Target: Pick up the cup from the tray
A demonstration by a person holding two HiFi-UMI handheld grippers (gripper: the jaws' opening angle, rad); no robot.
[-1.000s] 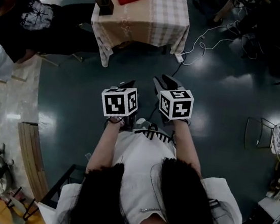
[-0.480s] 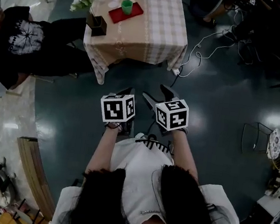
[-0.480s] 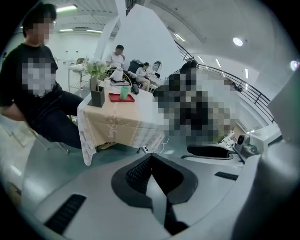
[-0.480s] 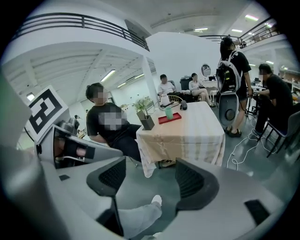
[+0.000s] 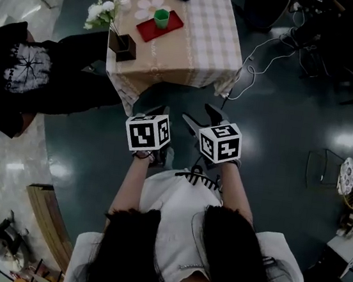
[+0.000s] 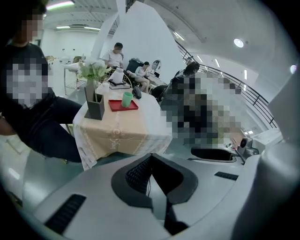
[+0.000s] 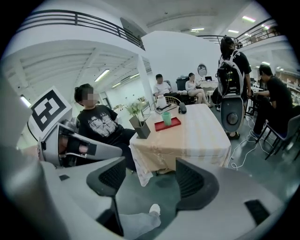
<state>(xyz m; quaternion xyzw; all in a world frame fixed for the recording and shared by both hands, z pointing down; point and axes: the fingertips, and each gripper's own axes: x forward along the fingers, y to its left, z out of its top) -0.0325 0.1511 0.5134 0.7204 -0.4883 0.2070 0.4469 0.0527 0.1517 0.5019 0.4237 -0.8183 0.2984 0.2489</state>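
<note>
The cup (image 5: 161, 18) stands on the red tray (image 5: 147, 31) across the tabletop (image 5: 196, 43), well ahead of you. Your right gripper (image 7: 157, 180) is spread and empty, and your left gripper (image 6: 149, 164) is pressed together.

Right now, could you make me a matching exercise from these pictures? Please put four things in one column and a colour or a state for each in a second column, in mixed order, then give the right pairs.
Column one:
1. cup
2. tray
3. left gripper
4. right gripper

Column two:
a. jaws apart, holding nothing
b. green
c. jaws together, holding nothing
d. red

Right pairs: 1-b, 2-d, 3-c, 4-a.
</note>
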